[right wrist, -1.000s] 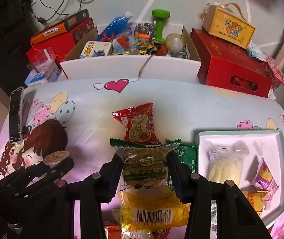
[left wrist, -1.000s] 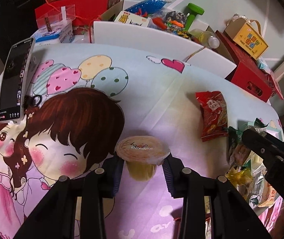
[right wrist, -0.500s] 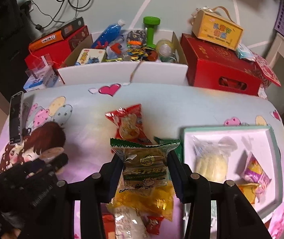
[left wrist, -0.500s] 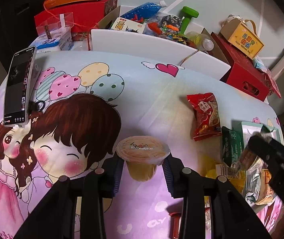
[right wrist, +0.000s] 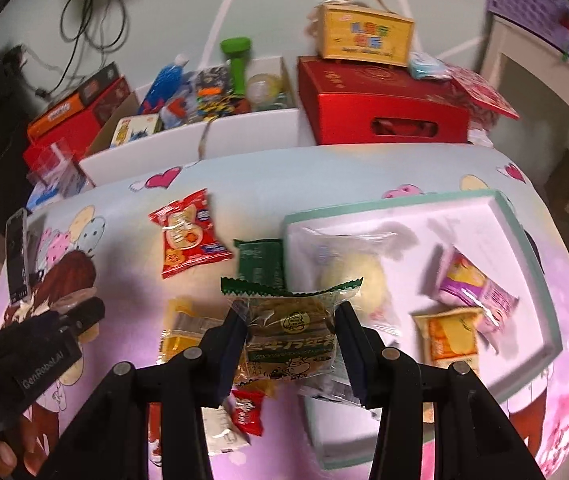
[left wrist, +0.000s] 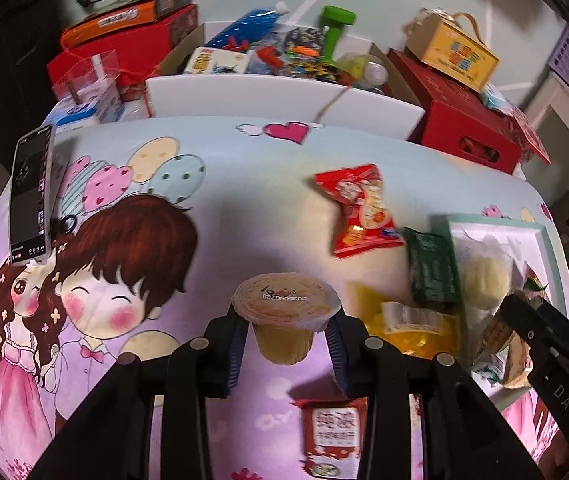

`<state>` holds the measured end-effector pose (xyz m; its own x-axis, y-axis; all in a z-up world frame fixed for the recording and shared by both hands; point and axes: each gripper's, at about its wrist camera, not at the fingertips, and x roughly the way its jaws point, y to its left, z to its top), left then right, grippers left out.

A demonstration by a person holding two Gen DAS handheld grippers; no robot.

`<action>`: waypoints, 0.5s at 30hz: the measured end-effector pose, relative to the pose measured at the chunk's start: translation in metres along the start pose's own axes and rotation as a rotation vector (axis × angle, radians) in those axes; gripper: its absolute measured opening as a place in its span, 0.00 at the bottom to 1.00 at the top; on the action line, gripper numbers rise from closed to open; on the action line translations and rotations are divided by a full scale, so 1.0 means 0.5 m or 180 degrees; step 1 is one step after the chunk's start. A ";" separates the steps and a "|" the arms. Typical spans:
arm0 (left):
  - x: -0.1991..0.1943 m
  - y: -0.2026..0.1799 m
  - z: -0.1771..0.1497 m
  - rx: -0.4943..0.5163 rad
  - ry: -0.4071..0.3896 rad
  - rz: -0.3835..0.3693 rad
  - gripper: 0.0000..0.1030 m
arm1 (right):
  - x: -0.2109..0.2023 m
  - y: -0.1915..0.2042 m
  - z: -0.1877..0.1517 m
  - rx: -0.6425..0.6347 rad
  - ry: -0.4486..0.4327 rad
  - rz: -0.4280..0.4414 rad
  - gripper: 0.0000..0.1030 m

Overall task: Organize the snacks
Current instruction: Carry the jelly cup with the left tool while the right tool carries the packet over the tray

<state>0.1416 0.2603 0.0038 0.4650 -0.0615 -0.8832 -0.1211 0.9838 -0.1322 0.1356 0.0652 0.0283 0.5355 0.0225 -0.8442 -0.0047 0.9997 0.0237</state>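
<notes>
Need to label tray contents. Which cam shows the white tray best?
Right wrist view: nearly the whole white tray shows, teal rim and three packets inside, only its near corner behind the right hand-held gripper. Left wrist view catches just the tray's far corner, blurred, at the frame's right edge.

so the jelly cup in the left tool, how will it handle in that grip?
The jelly cup is tapered and looks smooth, held below its wide foil rim, so it could slip downward until the rim catches on the left tool. Its thin wall probably flexes if squeezed harder. Likely fairly heavy for its size, being full.

Green-edged biscuit packet point(right wrist: 292, 336), jelly cup point(left wrist: 286, 312) aloft
</notes>
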 end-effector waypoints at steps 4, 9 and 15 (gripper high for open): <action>-0.009 -0.050 -0.007 0.0153 -0.0013 -0.0006 0.37 | -0.010 -0.047 -0.014 0.0188 -0.0057 -0.0046 0.47; -0.021 -0.121 -0.009 0.0386 -0.0073 -0.0064 0.37 | -0.017 -0.124 -0.026 0.0464 -0.0098 -0.0073 0.47; -0.025 -0.210 -0.010 0.0613 -0.0147 -0.0229 0.37 | -0.021 -0.234 -0.031 0.0823 -0.0137 -0.0170 0.47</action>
<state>0.1441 0.1569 0.0265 0.5065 -0.1294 -0.8525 0.0816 0.9914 -0.1020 0.1176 -0.0517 0.0261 0.5647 -0.0362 -0.8245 0.2376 0.9639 0.1204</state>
